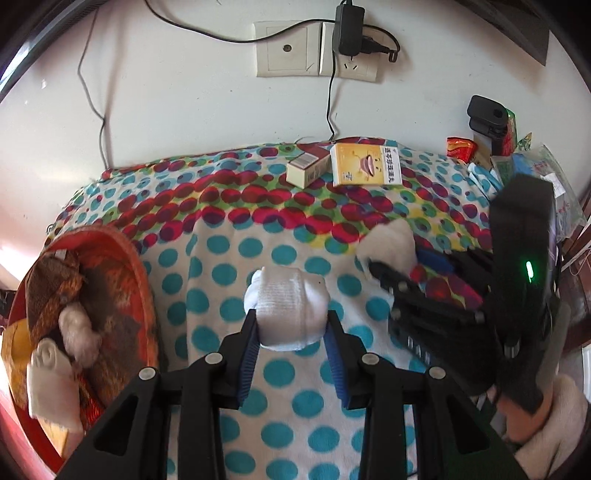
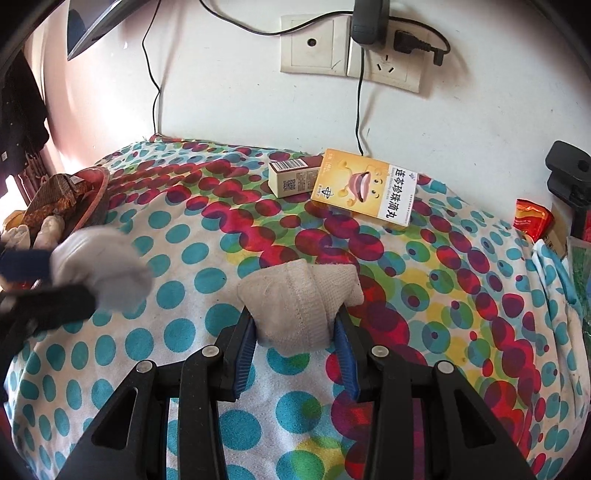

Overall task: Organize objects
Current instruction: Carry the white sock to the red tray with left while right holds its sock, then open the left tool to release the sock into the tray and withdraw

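The left gripper (image 1: 291,325) is closed on a white rolled sock (image 1: 286,308), its blue pads (image 1: 248,354) pressed against the roll's two sides. The sock's long axis runs away from the tool, its rounded end pointing ahead toward the wall – the roll sits above the spotted cloth (image 1: 229,258), though whether it clears it cannot be told. To the left of this gripper stands a red basket (image 1: 142,273) with two more rolled socks (image 1: 77,332) inside.

The right gripper (image 2: 295,328) is likewise clamped on a cream rolled sock (image 2: 299,302), pads squeezing its narrow lower part. This roll is wider at its far end, where it spreads across the tool's line, and the ribbed cuff runs from the far end back toward the jaws. It seems to rest on the cloth.

Ahead of both tools, near the wall, lie a yellow medicine box (image 2: 364,186) and a small cream carton (image 2: 291,179), touching each other – the carton to the left. Above them a wall socket (image 2: 384,61) holds a black charger (image 2: 369,22)
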